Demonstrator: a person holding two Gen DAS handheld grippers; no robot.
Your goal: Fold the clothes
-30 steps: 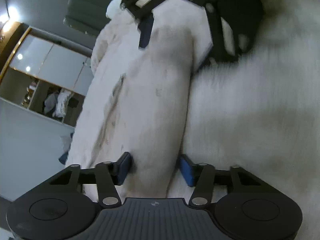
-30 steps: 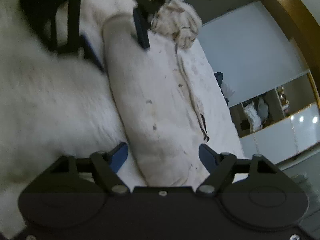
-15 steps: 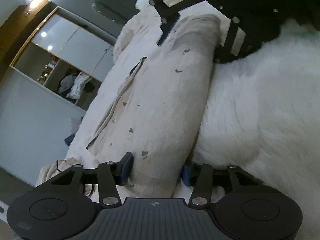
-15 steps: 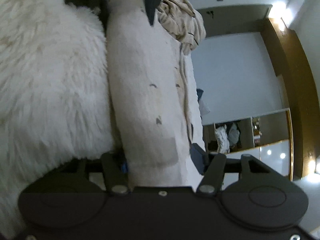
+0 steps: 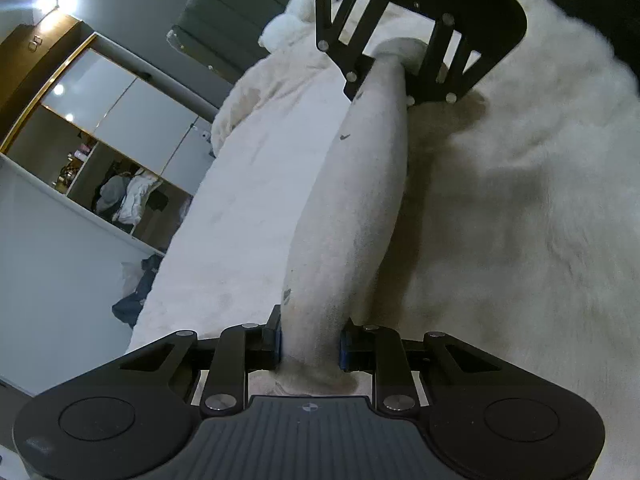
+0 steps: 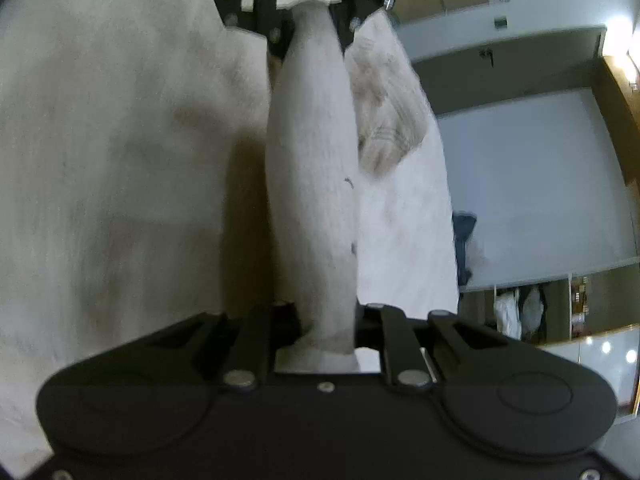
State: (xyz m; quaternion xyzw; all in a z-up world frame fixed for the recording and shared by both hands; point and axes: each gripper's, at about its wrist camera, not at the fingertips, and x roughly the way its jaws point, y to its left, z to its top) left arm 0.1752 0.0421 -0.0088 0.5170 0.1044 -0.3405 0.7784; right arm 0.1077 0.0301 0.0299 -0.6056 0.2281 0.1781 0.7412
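A cream garment with small dark marks is bunched into a long roll and hangs stretched between both grippers above the bed. My left gripper pinches its near end between blue pads, jaws still closing. The right gripper faces it and holds the far end. In the right wrist view the same garment runs from my right gripper, whose jaws are also closing on the cloth, up to the left gripper.
A fluffy white blanket covers one side of the bed and a pale sheet the other. A crumpled beige cloth lies near the far end. A wardrobe and dark clothes on the floor stand beyond.
Both grippers have closed on the garment's ends and risen, lifting it off the bed. The cloth has gone from lying wide and flat to a narrow hanging roll.
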